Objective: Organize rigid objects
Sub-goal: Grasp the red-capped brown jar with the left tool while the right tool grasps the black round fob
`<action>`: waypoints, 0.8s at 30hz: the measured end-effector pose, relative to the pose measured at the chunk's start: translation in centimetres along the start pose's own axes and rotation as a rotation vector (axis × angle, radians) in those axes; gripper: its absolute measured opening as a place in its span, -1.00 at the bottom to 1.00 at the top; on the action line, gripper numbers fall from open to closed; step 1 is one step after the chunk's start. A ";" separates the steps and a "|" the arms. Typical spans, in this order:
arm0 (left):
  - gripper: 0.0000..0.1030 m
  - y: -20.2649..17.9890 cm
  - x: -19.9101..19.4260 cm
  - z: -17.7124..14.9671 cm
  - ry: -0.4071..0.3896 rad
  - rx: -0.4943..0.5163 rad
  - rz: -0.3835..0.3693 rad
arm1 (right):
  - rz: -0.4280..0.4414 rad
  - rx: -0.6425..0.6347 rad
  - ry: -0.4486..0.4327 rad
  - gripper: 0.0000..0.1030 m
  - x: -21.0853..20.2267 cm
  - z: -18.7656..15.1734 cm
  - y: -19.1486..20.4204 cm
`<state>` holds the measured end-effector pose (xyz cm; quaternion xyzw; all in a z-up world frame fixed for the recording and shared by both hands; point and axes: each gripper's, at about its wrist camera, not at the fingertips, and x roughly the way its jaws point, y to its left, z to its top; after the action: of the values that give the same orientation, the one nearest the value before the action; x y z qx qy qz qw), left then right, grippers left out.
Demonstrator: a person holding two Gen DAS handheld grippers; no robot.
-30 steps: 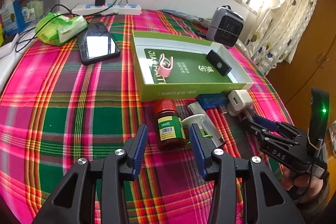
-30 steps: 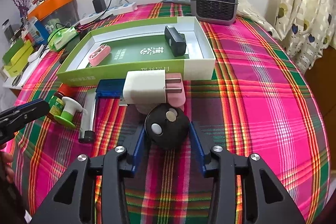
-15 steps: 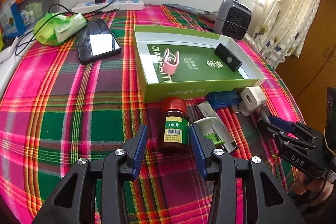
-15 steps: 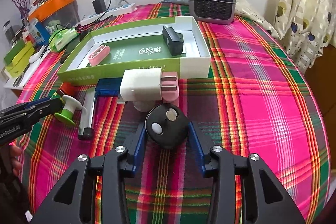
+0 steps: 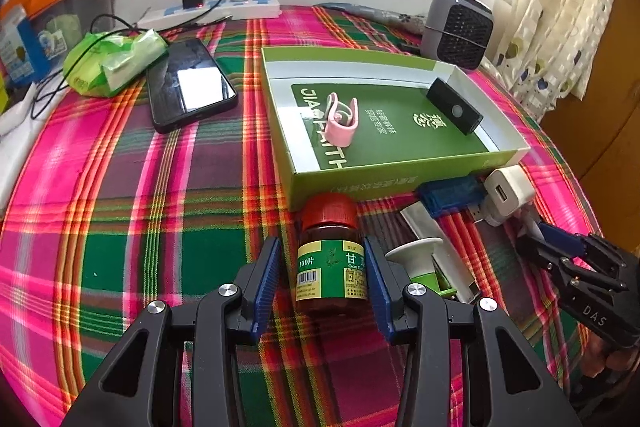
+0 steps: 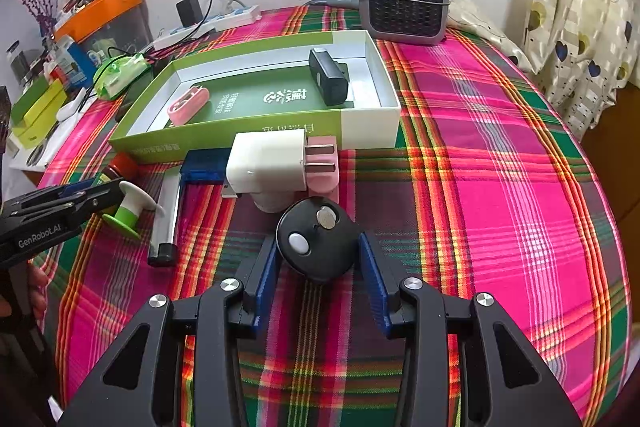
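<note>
Brown red-capped pill bottle [image 5: 331,259] upright, left claw [image 5: 322,283] open astride, right claw [image 6: 320,269] open.

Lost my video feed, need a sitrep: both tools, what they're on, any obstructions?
Left tool open, straddling the pill bottle. Right tool open around the black round remote. Spool crowds the bottle's right side.

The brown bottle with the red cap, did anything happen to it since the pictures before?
The left hand-held gripper moved forward until its open fingers came either side of the brown bottle; it is not yet gripped. The right hand-held gripper stayed open around the round black gadget. The green box kept its place.
</note>
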<state>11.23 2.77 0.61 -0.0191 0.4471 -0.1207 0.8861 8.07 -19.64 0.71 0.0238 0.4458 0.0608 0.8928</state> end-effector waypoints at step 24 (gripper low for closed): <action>-0.40 1.0 -0.2 -0.2 -0.010 -0.062 -0.023 | -0.005 -0.005 -0.002 -0.21 0.0 -0.1 0.0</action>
<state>11.17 3.81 0.52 -0.0525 0.4462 -0.1171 0.8857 7.95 -19.63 0.66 0.0203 0.4449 0.0597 0.8934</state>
